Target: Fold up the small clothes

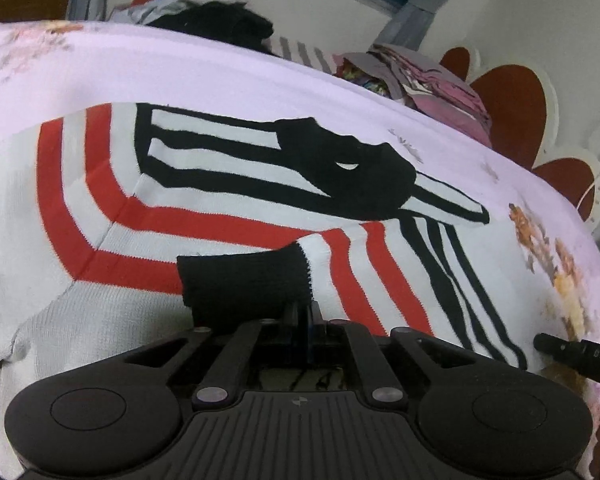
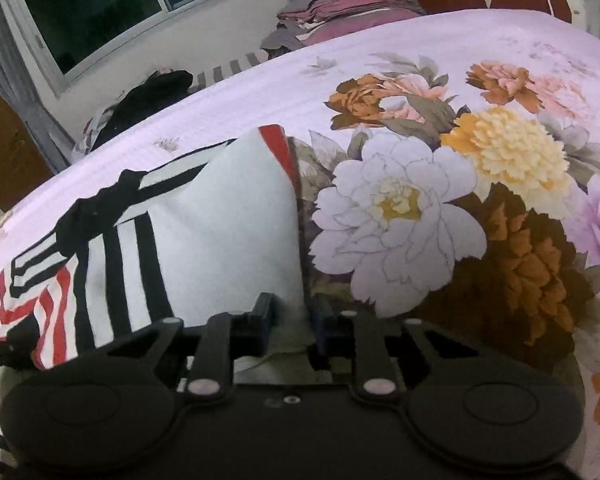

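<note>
A small white knit sweater (image 1: 112, 216) with red and black stripes lies spread on the bed; it also shows in the right wrist view (image 2: 228, 216). My left gripper (image 1: 304, 312) is shut on the sweater's black sleeve cuff (image 1: 244, 280), held over the sweater's body. My right gripper (image 2: 292, 312) is shut on the white edge of the sweater, which is lifted into a raised fold with a red stripe at its far tip. The black collar (image 1: 340, 168) lies in the middle of the sweater.
The bed has a lilac sheet (image 2: 420, 80) with large flower prints (image 2: 400, 220). Folded pink and grey clothes (image 2: 340, 16) and a dark garment (image 2: 148, 96) lie at the far edge. A window and wall stand behind. The other gripper's tip (image 1: 572, 352) shows at right.
</note>
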`<action>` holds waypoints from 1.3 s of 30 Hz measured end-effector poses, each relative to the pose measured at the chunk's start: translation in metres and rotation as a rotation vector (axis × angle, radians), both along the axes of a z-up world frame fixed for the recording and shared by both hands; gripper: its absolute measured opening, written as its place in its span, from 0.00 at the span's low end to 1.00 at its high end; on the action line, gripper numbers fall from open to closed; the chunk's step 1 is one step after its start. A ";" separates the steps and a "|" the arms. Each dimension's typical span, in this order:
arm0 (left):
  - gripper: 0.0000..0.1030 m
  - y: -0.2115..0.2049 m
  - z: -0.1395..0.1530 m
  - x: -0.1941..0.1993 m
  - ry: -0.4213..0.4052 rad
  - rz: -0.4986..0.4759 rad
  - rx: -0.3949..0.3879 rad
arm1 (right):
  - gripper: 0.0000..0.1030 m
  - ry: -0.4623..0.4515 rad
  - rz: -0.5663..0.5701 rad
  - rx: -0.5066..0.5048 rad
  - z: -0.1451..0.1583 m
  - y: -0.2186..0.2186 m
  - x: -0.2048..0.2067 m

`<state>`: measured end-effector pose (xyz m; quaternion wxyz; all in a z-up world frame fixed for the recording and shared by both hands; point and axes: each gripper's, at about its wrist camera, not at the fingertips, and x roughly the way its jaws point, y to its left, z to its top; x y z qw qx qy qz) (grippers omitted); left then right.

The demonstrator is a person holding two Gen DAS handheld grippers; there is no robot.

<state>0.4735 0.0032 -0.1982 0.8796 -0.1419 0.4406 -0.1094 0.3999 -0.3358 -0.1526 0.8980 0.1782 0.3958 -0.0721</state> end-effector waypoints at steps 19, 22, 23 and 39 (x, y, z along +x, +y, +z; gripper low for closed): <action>0.05 -0.006 -0.001 0.007 -0.043 0.005 0.077 | 0.27 -0.046 -0.024 0.022 -0.011 -0.025 0.113; 0.05 -0.005 -0.003 0.006 -0.052 0.001 0.075 | 0.17 -0.045 -0.007 -0.052 -0.015 -0.022 0.115; 0.05 -0.004 -0.003 0.006 -0.051 0.004 0.072 | 0.16 -0.049 -0.005 -0.060 -0.015 -0.023 0.115; 0.05 -0.002 0.012 0.004 -0.021 0.051 0.100 | 0.39 -0.046 0.017 -0.054 0.005 -0.009 0.093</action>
